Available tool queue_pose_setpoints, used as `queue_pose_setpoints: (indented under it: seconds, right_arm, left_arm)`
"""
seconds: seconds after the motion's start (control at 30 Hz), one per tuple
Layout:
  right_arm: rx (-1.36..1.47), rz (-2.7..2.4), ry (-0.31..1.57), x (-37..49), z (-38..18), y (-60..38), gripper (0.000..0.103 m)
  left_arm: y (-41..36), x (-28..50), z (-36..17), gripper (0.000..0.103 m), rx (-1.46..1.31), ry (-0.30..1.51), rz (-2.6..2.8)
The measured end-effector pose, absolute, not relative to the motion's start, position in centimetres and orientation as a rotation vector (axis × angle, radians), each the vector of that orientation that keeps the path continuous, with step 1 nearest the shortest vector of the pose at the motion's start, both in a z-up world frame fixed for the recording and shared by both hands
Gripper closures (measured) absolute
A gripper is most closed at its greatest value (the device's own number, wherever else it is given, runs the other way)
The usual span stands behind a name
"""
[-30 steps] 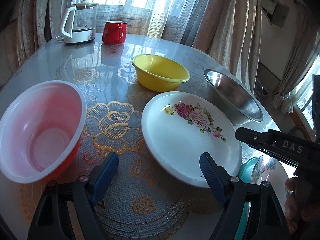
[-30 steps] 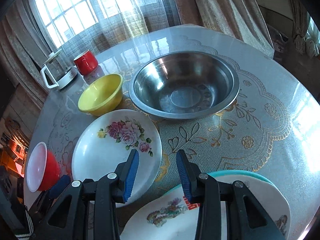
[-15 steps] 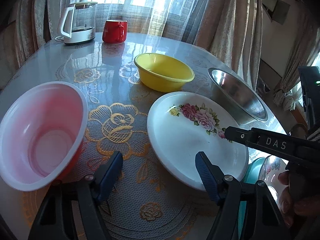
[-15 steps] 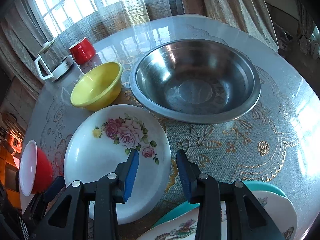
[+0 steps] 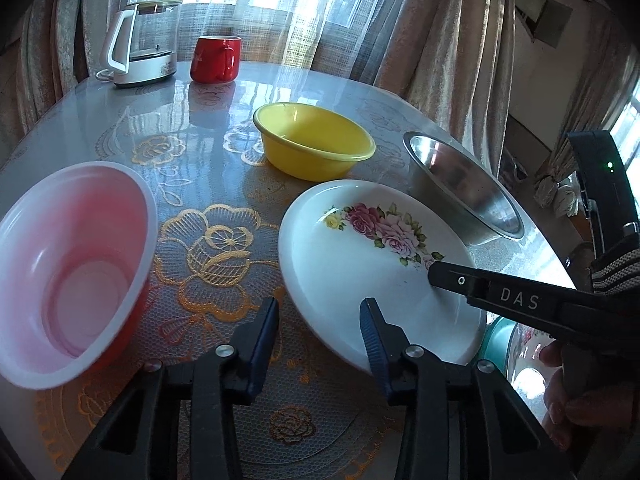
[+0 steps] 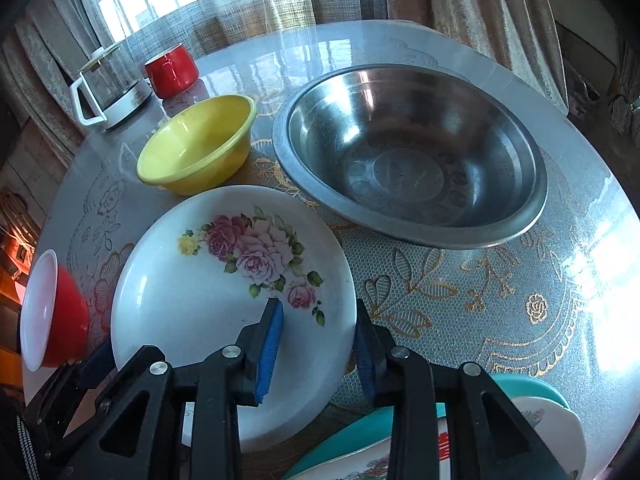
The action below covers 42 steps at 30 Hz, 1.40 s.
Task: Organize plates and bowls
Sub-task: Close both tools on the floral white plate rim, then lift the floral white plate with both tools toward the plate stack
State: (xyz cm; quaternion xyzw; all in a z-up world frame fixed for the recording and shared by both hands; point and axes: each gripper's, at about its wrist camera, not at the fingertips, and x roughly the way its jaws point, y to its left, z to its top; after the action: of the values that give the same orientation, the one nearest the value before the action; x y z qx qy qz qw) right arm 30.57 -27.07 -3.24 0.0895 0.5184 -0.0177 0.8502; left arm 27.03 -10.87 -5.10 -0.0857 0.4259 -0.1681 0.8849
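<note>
A white plate with pink roses (image 5: 360, 264) lies flat on the table. My left gripper (image 5: 320, 332) straddles its near left rim, one pad over the plate and one outside. Its jaws are closing, and a gap shows beside the rim. In the right wrist view my right gripper (image 6: 318, 336) straddles the right rim of the plate (image 6: 224, 280), closing too, with no pad pressing. One of its fingers (image 5: 500, 296) reaches over the plate from the right. Around it stand a yellow bowl (image 5: 314, 146), a steel bowl (image 6: 412, 156) and a red bowl with a white inside (image 5: 68, 264).
A teal plate (image 6: 532, 386) with a patterned white plate (image 6: 556, 424) on it sits at the near right table edge. A glass kettle (image 5: 144, 42) and a red mug (image 5: 214, 58) stand at the far side by the curtains. A person's hand (image 5: 568, 392) holds the right gripper.
The left jaws have narrowed around the plate's rim. The right gripper has come down and left over the plate's right edge, and its jaws have narrowed a little.
</note>
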Motion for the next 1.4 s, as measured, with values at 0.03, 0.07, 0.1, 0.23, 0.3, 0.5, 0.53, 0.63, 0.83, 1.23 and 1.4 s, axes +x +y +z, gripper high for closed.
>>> queue_pose_setpoints:
  seconds: [0.03,0.07,0.1,0.23,0.3,0.5,0.53,0.63,0.83,1.23,1.4]
  right_arm:
    - [0.202,-0.034,1.085,30.4,-3.2,-27.4,0.077]
    - [0.220,-0.025,1.076,30.2,-3.0,-27.7,0.082]
    - [0.235,-0.007,1.068,30.0,-2.8,-27.8,0.085]
    - [0.228,0.010,1.046,29.4,-2.4,-27.2,0.086]
    - [0.248,0.013,1.030,29.1,-2.2,-27.3,0.086]
    - [0.298,0.016,0.996,27.4,-2.1,-27.7,0.089]
    - [0.301,0.011,0.989,27.1,-1.9,-27.6,0.089]
    - [0.312,0.011,0.973,26.3,-1.5,-27.6,0.089]
    - [0.323,-0.012,0.917,24.2,-0.6,-27.5,0.088]
    - [0.356,-0.037,0.833,20.8,1.5,-27.8,0.086]
    - [0.385,-0.058,0.801,18.5,2.5,-28.8,0.086]
  left_arm:
    - [-10.9,27.0,-5.1,0.064,-0.175,0.887,-0.346]
    - [-10.9,27.0,-5.1,0.065,-0.170,0.888,-0.343]
    - [-10.9,26.9,-5.1,0.066,-0.167,0.887,-0.331]
    - [-10.6,26.9,-5.1,0.066,-0.176,0.885,-0.328]
    - [-10.5,26.9,-5.1,0.067,-0.178,0.884,-0.328]
    - [-10.4,26.7,-5.1,0.069,-0.177,0.878,-0.320]
    - [-10.4,26.7,-5.0,0.069,-0.177,0.877,-0.317]
    - [-10.4,26.5,-4.8,0.069,-0.177,0.861,-0.320]
    - [-10.6,25.4,-3.9,0.069,-0.157,0.801,-0.334]
    - [-10.7,23.5,-1.9,0.070,-0.170,0.680,-0.419]
    - [-11.4,22.4,-1.2,0.070,-0.164,0.648,-0.488]
